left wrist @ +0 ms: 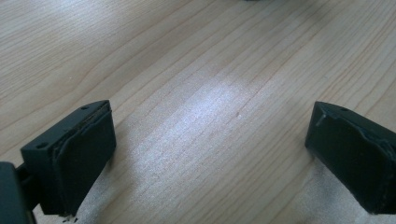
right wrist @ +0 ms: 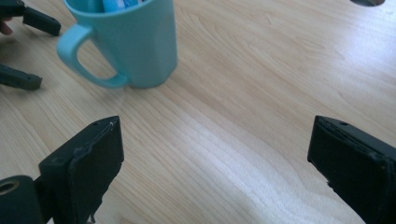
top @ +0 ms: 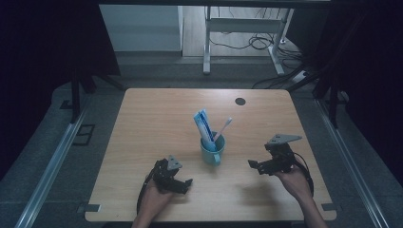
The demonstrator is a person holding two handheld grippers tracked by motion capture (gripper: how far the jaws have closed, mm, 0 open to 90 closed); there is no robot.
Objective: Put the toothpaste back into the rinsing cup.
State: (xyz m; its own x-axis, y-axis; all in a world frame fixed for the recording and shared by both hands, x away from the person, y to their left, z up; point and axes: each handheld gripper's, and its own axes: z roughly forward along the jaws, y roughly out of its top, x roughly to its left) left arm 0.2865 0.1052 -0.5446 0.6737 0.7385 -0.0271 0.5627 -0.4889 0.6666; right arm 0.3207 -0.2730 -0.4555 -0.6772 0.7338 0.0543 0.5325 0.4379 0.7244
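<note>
Grippers sat on either side of the mug [top: 212, 151], both with jaws spread wide and nothing between them: the left gripper [top: 184, 182] low over the table [top: 152, 123] near the front edge, the right gripper [top: 254, 165] to the mug's right and angled toward it. The mug stood upright near the middle of the table, with a toothpaste tube [top: 203, 127] and a toothbrush [top: 222, 129] leaning up out of it, the tube on the left and the brush on the right. The step in hand looked like a reach for the mug or its contents, with no contact made. To do it well, the right gripper would probably need to rise and come in above the rim, take the brush or tube by the shaft well clear of the other item, and lift straight up so the mug did not tip; the left could steady the mug at its wall or handle. The high view gave the whole layout and the items above the rim. The right gripper view showed the mug [right wrist: 135, 42] close up, its handle [right wrist: 79, 58] turned toward the left gripper [right wrist: 21, 49], a detail the high view only hinted at. The left gripper view showed bare wood between its jaws, so that gripper was not aimed at the mug.
</note>
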